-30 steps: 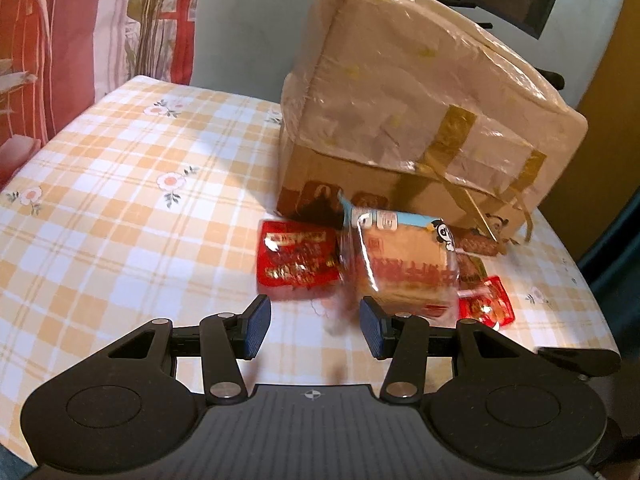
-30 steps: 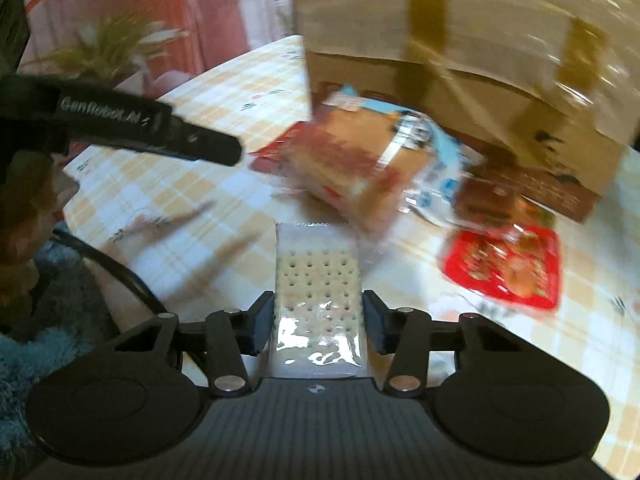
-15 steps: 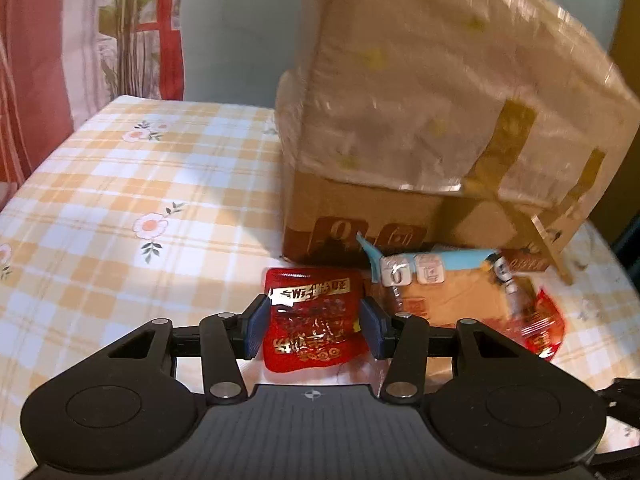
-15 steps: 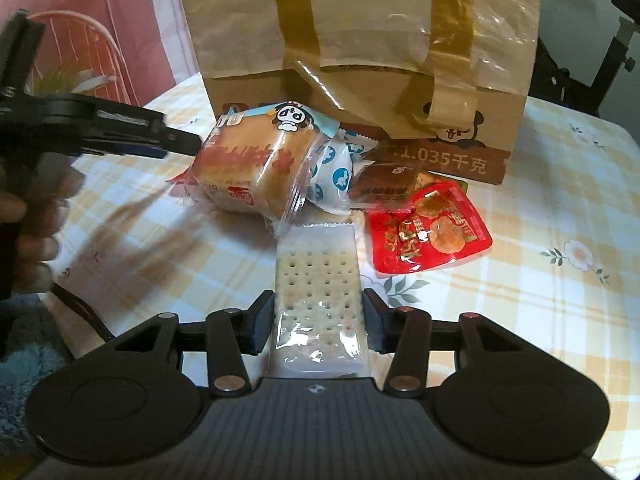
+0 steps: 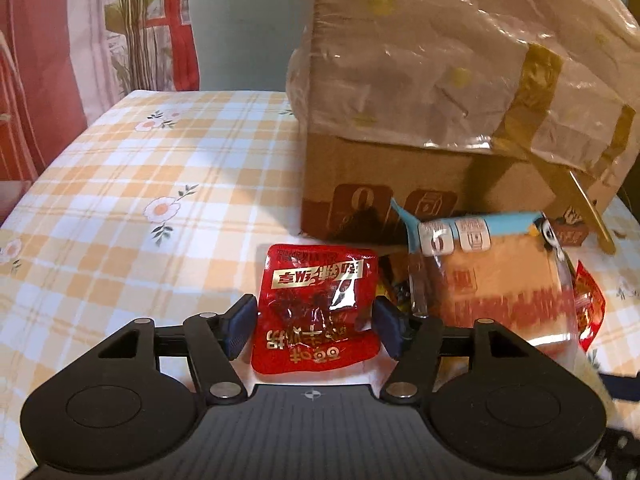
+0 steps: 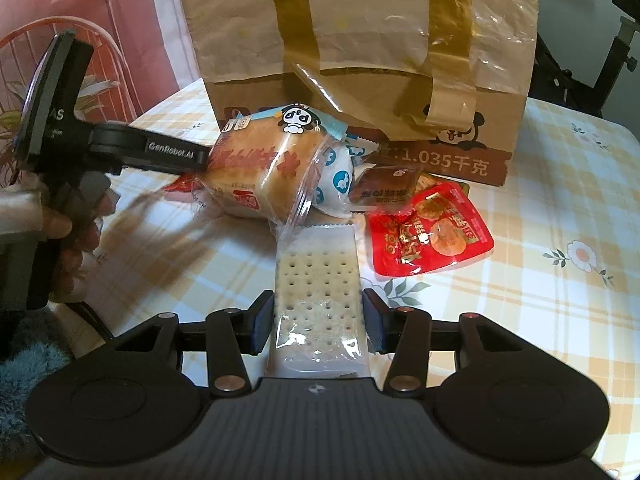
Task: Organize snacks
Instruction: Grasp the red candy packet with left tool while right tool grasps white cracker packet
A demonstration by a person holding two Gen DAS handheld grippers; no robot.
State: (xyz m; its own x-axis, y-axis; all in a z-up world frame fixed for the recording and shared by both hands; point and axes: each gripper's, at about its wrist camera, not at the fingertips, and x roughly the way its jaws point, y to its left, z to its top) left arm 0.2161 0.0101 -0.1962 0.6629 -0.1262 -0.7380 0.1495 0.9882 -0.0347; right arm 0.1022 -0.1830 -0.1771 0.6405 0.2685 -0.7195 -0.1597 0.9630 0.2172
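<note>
Two views split the scene between them. Going left to right in the left wrist view: bare checked desk (image 5: 132, 184), then the left gripper (image 5: 314, 326) with its fingers (image 5: 239, 326) spreading apart on either side of a red packet (image 5: 316, 312). The packet lies flat on the cloth between them, and neither pad presses on it. Right of it sits a wrapped cake (image 5: 492, 280) with a blue top edge, blurred here, and behind both stands a taped cardboard box (image 5: 440, 92). A second red packet (image 5: 588, 304) peeks out past the cake.

Only the right wrist view shows the person's hand (image 6: 60, 232) at far left, holding the left gripper's handle, whose arm reaches in behind the cake (image 6: 272, 168). Only this view shows what the right gripper (image 6: 318, 326) has: its fingers (image 6: 262, 326) are clenched on a clear-wrapped cracker pack (image 6: 318, 292), which sticks out forward toward the snack pile. Past the cake lie a white-and-blue pouch (image 6: 340, 180), a brown packet (image 6: 386, 186) and the second red packet (image 6: 430, 232), all close together in front of the box (image 6: 360, 52).
</note>
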